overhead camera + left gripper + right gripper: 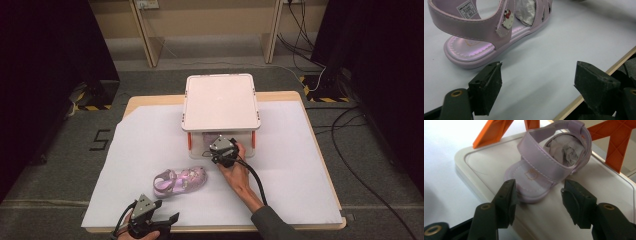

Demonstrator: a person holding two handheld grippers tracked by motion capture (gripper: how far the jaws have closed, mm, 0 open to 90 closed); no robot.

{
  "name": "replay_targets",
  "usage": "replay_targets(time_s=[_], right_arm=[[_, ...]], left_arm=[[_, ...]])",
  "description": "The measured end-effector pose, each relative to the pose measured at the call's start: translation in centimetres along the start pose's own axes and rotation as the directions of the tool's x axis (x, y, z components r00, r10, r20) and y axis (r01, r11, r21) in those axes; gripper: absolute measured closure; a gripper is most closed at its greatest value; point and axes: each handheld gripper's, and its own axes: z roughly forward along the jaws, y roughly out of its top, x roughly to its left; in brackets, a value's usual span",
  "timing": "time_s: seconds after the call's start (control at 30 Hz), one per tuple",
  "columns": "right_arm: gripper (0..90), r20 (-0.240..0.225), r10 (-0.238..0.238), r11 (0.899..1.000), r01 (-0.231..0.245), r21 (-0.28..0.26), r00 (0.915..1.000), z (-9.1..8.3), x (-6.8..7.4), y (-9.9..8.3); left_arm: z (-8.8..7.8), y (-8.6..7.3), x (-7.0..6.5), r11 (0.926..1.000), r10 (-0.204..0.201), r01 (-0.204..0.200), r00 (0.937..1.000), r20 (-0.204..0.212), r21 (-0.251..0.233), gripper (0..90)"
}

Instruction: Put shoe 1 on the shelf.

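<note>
The right gripper (pixel 537 195), jaws spread, has the shelf sandal (pixel 549 167) dead ahead, heel first, lengthwise away

Lighting: even overhead light on the white sheet (pixel 250 195); room margins left and right fall to near black. Glare: pale sheen on the box lid (pixel 220 101), slightly washed out. Shadows: soft and short beside the lilac sandal (pixel 180 181). High view: low resolution, mildly soft throughout. Left gripper view: sandal (pixel 486 37) fairly sharp, near black jaws blurred. Right gripper view: bright, second sandal (pixel 549 165) in moderate focus, orange supports (pixel 616 142) soft.
</note>
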Motion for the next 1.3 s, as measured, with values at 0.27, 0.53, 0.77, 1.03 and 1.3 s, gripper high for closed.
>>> replay_targets(time_s=[0.27,0.53,0.77,1.03,1.3], right_arm=[[39.4,-0.126,0.081,0.994,-0.09,-0.064,0.9887,-3.1,1.3,0.5],[35.7,-0.218,0.088,0.99,-0.11,-0.093,0.972,-5.5,3.0,0.5],[33.4,-0.25,0.07,0.992,-0.095,-0.087,0.9658,-6.3,4.7,0.3],[31.6,-0.28,0.07,0.994,-0.091,-0.061,0.9575,-7.1,5.8,-0.5],[30.2,-0.297,0.056,0.996,-0.074,-0.05,0.9531,-7.4,6.7,-1.0]], left_arm=[[-0.2,0.0,0.2,1.0,-0.004,0.004,0.9999,-0.011,-0.006,21.6],[-0.3,0.1,0.6,0.9999,-0.013,0.013,0.9995,-0.028,-0.008,21.5],[-0.7,0.1,0.8,0.9998,-0.008,0.007,0.9991,-0.042,-0.017,21.5],[-1.1,0.0,1.5,0.9996,-0.012,0.01,0.9975,-0.069,-0.026,21.4],[-1.4,-0.1,2.2,0.999,-0.033,0.029,0.9946,-0.098,-0.035,21.3]])
